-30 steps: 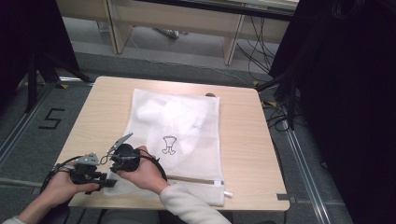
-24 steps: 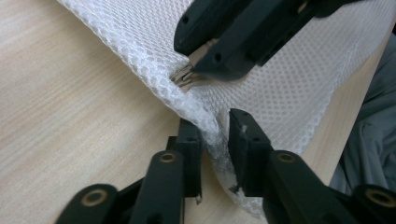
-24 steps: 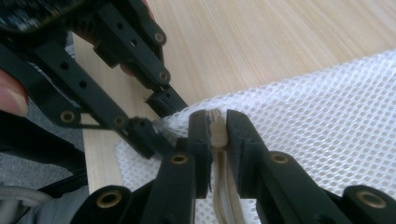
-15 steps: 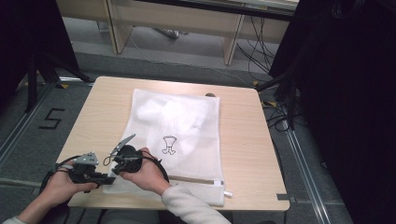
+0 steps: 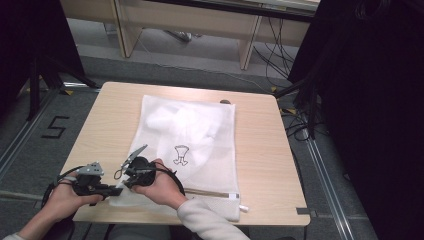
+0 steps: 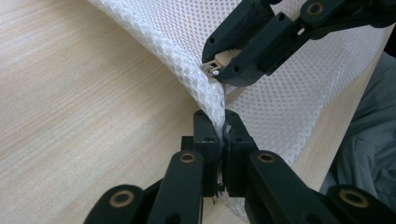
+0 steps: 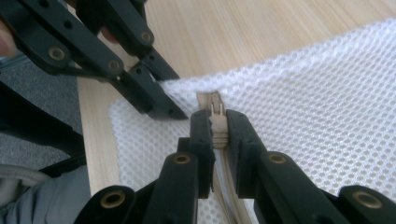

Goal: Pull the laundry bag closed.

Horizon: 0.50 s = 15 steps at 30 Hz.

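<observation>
My left claw (image 6: 221, 135) is clamped on the mesh edge of the bag (image 5: 200, 135), its jaws having just closed on the fabric. My right claw (image 7: 218, 130), directly beside it, pinches the zipper pull (image 7: 217, 122) at the bag's near left corner. The bag lies flat on the table (image 5: 270, 150), stretching away from both claws, with white contents showing through the mesh beyond them.

Progress, as I judge it: both grips are set, one to anchor the cloth and one on the pull. The zipper (image 5: 210, 192) runs off to the right of my right claw along the near edge and looks closed; drawing the pull along it is the work left.

Against the earlier high view: the left claw's jaws stood wider then and are now shut on the mesh. Both hands are where they were, and the bag has not shifted.
</observation>
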{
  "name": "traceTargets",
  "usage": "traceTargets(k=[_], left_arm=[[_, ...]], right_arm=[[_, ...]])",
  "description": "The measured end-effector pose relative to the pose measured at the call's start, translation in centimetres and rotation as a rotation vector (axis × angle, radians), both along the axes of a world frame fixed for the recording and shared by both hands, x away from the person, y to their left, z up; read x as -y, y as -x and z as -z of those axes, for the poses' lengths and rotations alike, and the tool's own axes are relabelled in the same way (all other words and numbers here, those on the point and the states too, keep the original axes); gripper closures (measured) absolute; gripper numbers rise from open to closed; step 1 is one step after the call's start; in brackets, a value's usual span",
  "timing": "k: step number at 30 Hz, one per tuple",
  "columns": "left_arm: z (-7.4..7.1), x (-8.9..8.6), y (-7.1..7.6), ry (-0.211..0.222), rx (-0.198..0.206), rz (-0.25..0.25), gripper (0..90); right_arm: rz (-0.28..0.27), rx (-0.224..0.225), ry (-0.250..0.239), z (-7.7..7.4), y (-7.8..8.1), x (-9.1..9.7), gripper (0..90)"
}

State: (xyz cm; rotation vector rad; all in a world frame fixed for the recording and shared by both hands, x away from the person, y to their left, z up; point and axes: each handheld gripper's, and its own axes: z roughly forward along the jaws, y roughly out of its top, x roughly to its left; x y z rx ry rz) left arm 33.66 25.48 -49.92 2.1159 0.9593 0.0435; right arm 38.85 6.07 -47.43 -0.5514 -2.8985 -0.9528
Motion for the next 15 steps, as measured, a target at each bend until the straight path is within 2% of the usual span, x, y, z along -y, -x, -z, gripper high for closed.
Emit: traceTargets(k=[4, 5, 9, 11, 15], left_arm=[[0.0, -0.03, 0.01, 0.009, 0.0, 0.005, 86.0], [0.0, -0.04, 0.02, 0.009, 0.001, 0.004, 85.9], [-0.08, -0.11, 0.12, 0.009, -0.001, -0.014, 85.9], [-0.05, -0.19, 0.09, 0.024, 0.001, -0.009, 85.9], [-0.16, -0.16, 0.14, 0.011, 0.011, -0.01, 85.9]], right_arm=[[-0.009, 0.006, 0.009, 0.24, -0.02, 0.19, 82.1], [0.006, 0.0, 0.014, 0.17, 0.08, 0.26, 82.1], [-0.002, 0.006, 0.025, 0.31, 0.17, 0.3, 82.1], [-0.001, -0.006, 0.019, 0.53, 0.16, 0.48, 82.1], [0.001, -0.003, 0.02, 0.69, 0.24, 0.68, 82.1]])
